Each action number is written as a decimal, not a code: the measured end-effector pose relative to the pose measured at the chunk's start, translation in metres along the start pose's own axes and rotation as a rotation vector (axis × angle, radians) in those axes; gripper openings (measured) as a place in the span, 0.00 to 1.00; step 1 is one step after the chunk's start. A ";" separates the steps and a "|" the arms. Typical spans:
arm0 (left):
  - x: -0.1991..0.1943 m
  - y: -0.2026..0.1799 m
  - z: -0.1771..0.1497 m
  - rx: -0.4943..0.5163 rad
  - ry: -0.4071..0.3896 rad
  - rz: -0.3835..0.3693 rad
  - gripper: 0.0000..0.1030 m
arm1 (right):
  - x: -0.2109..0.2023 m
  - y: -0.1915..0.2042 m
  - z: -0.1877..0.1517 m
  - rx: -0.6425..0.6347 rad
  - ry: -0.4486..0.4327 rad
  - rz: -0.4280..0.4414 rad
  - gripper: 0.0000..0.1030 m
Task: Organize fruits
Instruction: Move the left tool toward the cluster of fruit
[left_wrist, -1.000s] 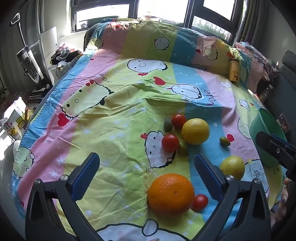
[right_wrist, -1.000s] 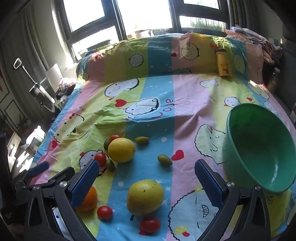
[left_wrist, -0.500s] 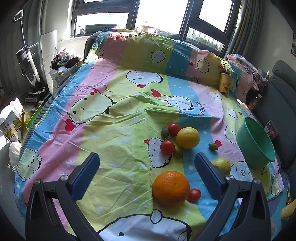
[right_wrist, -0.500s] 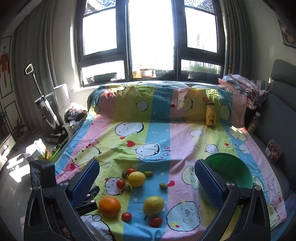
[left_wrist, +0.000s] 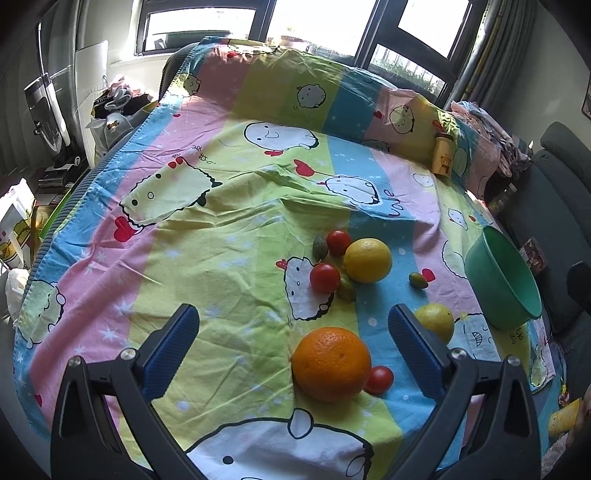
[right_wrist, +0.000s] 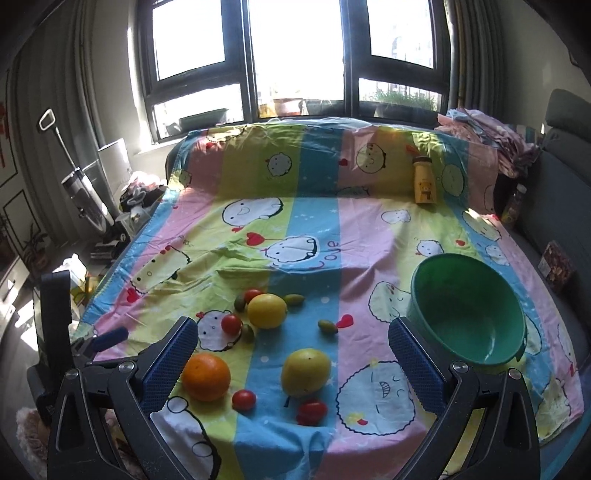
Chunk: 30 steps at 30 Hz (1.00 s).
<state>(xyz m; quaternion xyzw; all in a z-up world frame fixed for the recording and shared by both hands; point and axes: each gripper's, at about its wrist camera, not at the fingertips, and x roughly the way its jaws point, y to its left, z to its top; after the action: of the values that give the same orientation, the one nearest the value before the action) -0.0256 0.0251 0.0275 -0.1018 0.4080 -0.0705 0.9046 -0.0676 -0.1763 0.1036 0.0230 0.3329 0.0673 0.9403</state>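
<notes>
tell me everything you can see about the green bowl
The green bowl is a round, deep basin, apparently smooth plastic, with a thin rim. It sits upright and empty on the striped cartoon bedsheet, toward its right side, apart from the scattered fruit. Neither gripper touches it, and its inside is partly shadowed.

Bare sheet (left_wrist: 207, 266) left of fruit cluster (left_wrist: 343, 258), bowl (right_wrist: 467, 314) bounding right side

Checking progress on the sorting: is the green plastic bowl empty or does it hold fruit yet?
Empty: the green plastic bowl shows only its bare inside; the fruit lies on the sheet.
</notes>
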 end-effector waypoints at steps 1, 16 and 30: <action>0.003 0.000 0.001 -0.004 0.005 0.005 0.99 | 0.008 0.000 -0.001 -0.003 0.009 0.019 1.00; 0.016 -0.028 0.053 0.037 0.022 0.044 0.96 | 0.079 -0.007 0.049 0.016 0.053 0.244 0.87; 0.020 -0.062 0.069 0.075 0.088 0.007 0.87 | 0.075 -0.058 0.069 0.122 0.016 0.296 0.85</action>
<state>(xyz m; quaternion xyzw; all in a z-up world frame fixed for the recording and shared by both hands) 0.0371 -0.0308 0.0725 -0.0631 0.4448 -0.0868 0.8892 0.0405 -0.2225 0.1054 0.1285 0.3367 0.1851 0.9143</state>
